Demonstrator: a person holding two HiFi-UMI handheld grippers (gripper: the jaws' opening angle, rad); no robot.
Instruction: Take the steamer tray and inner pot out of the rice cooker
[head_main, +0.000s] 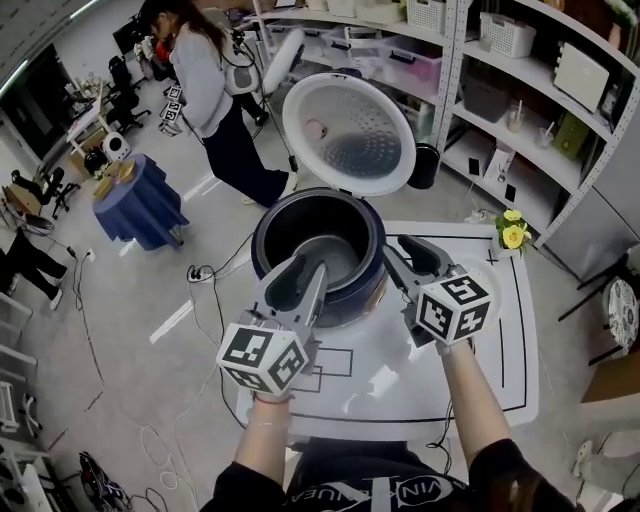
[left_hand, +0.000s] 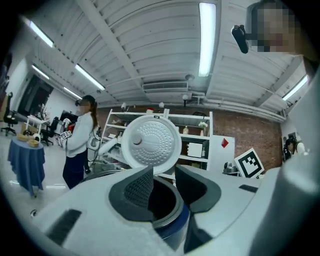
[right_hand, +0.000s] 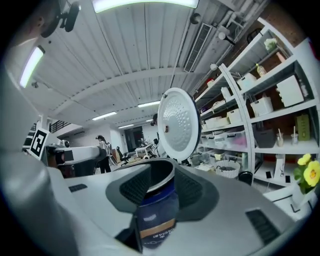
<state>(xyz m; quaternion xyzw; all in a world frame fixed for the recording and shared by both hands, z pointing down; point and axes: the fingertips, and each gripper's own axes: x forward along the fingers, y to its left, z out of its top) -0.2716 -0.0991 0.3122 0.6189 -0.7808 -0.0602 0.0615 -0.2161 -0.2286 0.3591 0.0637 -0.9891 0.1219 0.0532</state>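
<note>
A dark blue rice cooker stands on the white table with its round lid swung up and back. Inside shows the grey inner pot; I cannot make out a steamer tray. My left gripper is at the near-left rim and its open jaws straddle the rim without pressing on it. My right gripper is at the right rim, also open, with the rim and the blue wall between its jaws. The lid rises behind both pairs of jaws.
The table has black lines marked on it. Yellow flowers stand at its far right corner. Shelving runs along the right. A person stands beyond the cooker, near a blue-draped round table. Cables lie on the floor at left.
</note>
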